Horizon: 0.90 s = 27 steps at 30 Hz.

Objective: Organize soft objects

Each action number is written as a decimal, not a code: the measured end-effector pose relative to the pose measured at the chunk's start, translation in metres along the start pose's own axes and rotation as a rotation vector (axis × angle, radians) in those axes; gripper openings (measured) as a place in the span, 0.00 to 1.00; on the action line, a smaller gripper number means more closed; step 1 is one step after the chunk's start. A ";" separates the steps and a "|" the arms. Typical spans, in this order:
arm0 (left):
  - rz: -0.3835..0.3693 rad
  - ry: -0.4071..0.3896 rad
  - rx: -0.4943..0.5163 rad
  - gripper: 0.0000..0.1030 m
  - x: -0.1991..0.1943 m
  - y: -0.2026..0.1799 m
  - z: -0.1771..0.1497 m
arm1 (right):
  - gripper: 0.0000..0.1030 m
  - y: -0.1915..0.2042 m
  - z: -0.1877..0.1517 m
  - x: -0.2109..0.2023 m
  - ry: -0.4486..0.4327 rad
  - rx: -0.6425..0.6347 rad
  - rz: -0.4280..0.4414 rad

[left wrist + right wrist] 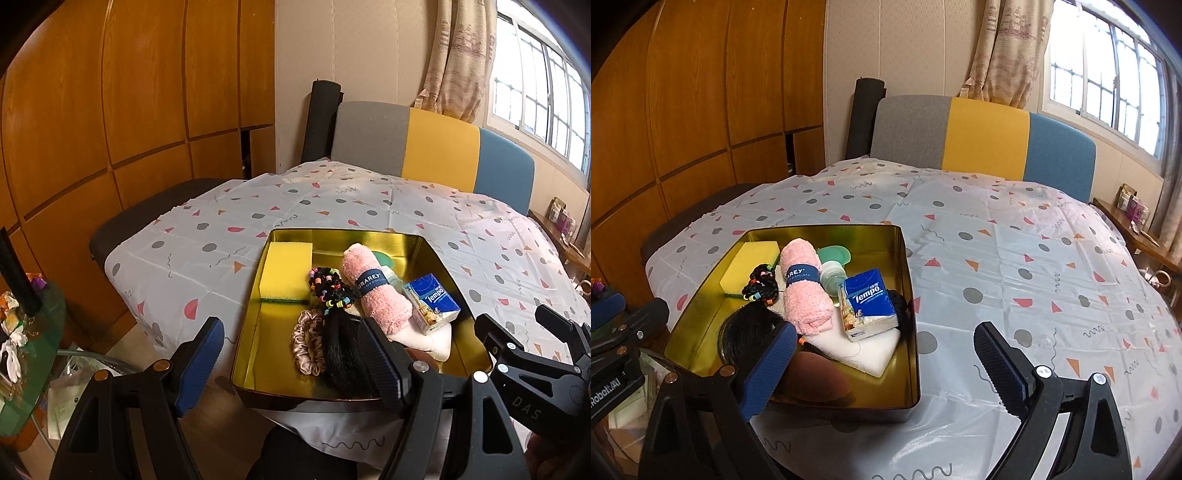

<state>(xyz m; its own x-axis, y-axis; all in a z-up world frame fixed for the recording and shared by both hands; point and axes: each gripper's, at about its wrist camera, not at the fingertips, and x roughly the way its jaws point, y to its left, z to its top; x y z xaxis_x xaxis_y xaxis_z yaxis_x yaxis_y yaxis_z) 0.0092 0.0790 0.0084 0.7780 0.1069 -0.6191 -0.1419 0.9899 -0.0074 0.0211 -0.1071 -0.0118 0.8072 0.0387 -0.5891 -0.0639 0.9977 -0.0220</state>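
A gold tin tray (255,354) (908,280) sits near the table's front edge. In it lie a yellow sponge (286,271) (748,264), a rolled pink towel (373,291) (805,288), a blue Tempo tissue pack (430,301) (868,302), black hair ties with coloured beads (330,290) (761,286), a beige scrunchie (306,341), a black hairpiece (341,354) (746,332), a white pad (864,350) and a green-lidded bottle (833,266). My left gripper (291,363) is open and empty over the tray's near left corner. My right gripper (886,363) is open and empty at the tray's near right corner.
A patterned white cloth (1015,258) covers the table. A grey, yellow and blue bench back (982,136) stands behind it. A glass side table (33,332) with clutter is at the left. Wooden cabinets (110,110) line the left wall.
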 end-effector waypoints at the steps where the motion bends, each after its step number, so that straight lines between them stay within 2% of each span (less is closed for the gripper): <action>1: 0.000 0.001 -0.003 0.74 0.000 0.000 0.000 | 0.94 0.000 0.000 -0.001 -0.002 0.000 0.002; 27: 0.000 0.018 -0.006 0.74 0.002 0.003 -0.001 | 0.95 0.004 0.000 -0.002 -0.004 -0.008 0.008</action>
<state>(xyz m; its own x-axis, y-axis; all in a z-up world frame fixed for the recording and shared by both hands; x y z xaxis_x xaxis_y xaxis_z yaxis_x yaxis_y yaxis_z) 0.0100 0.0823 0.0066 0.7671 0.1048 -0.6329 -0.1452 0.9893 -0.0122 0.0193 -0.1036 -0.0107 0.8087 0.0471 -0.5863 -0.0755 0.9969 -0.0240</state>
